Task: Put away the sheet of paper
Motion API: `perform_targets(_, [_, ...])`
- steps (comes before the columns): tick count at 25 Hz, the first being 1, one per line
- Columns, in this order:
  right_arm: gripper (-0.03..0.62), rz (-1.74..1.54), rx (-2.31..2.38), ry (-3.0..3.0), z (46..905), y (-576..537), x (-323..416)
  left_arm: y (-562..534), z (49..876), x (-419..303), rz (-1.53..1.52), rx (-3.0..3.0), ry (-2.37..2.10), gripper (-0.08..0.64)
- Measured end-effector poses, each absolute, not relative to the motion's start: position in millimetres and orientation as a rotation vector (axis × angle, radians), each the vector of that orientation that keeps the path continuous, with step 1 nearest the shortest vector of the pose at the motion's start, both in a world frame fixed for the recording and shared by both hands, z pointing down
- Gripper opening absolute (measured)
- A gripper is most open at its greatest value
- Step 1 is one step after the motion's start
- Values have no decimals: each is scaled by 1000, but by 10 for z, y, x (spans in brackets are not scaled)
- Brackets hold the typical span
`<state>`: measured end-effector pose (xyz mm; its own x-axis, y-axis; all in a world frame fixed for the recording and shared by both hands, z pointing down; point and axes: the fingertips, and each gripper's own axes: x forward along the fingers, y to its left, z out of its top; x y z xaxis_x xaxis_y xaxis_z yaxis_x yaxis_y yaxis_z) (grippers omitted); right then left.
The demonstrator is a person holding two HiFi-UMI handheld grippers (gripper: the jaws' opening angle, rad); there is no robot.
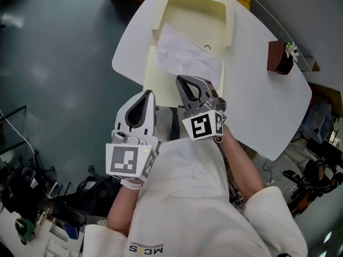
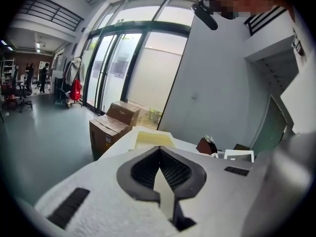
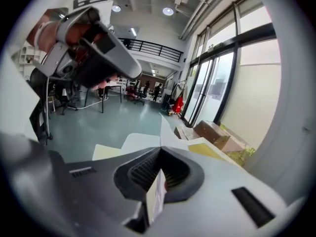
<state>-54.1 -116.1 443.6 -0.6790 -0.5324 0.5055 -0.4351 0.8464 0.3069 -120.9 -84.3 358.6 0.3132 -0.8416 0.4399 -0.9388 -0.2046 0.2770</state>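
Fingers of your right gripper (image 1: 185,80) are pinched on the near edge of the sheet of paper (image 1: 187,52), which lies across the open folder (image 1: 153,75) on the surface (image 1: 257,100). Those of your left gripper (image 1: 148,93) nip the folder's edge. Pull unevenly and the thin sheet could crease — or slip free.

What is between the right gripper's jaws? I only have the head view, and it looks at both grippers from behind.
Observer: In the right gripper view, the right gripper is closed on a thin white edge, the sheet of paper.
Operator: And the left one?
Observer: The left gripper view shows the left gripper closed on a cream strip, apparently the near edge of the cream folder.
Operator: What lies beyond the table?
Observer: Tall glass doors stand past its far end.
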Motion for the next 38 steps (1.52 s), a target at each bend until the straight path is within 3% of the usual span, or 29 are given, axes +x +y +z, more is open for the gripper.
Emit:
perform_targets(12, [12, -293, 431, -2353, 5325, -1303, -653, -1022, 4069, -1119, 319, 2014, -1528, 25])
perform_targets(23, [12, -400, 162, -2364, 5466, -1298, -935, -1178, 4258, -1012, 304, 2009, -1514, 25])
perform_targets(38, [12, -478, 214, -2263, 5666, -2092, -647, -1402, 4428, -1010, 293, 1976, -1506, 25])
